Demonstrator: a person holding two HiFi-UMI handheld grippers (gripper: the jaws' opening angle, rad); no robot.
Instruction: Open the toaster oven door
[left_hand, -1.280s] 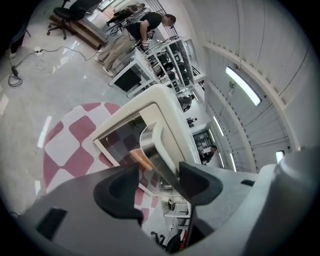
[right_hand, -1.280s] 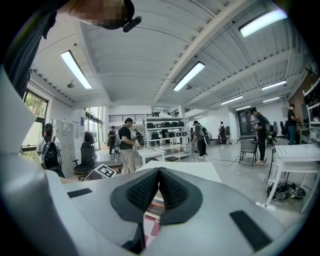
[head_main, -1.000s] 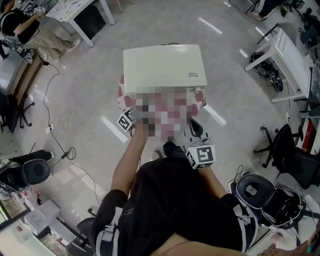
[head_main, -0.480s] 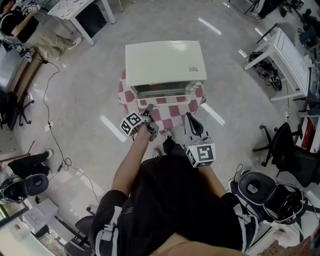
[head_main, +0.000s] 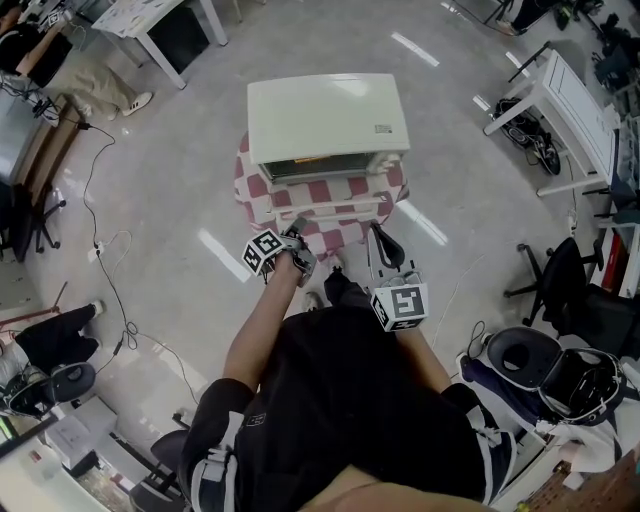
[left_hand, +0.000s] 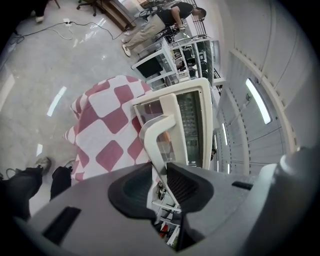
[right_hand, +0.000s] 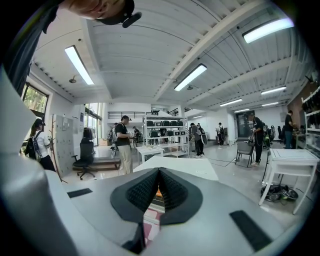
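1. You have one cream toaster oven (head_main: 328, 115) at your 12 o'clock in the head view. It sits on one stand draped in a red-and-white checked cloth (head_main: 262, 190).
2. Its one glass door (left_hand: 167, 102) is swung away from the oven's front and is partly open. The checks show through the pane from above.
3. The door carries one white door handle (left_hand: 150, 134) along its free edge, on the side nearest you.
4. You hold two grippers, and each has one marker cube. The left cube (head_main: 262, 250) is at your 11 o'clock and the right cube (head_main: 400, 305) is at your 1 o'clock.
5. Your left gripper (head_main: 296, 230) reaches to the handle's left end. Its jaws are closing, with the handle's white bar between them. In the left gripper view the two dark pads lie against either side of the bar.
6. Your right gripper (head_main: 380, 238) hangs just short of the cloth's near edge and is apart from the door and the handle. Its jaws are pressed together with nothing between them. Only a thin slit in the right gripper view shows the cloth beyond.
7. Two white tables stand well away on the floor, one (head_main: 150, 15) at 10 o'clock and one (head_main: 570, 100) at 2 o'clock.
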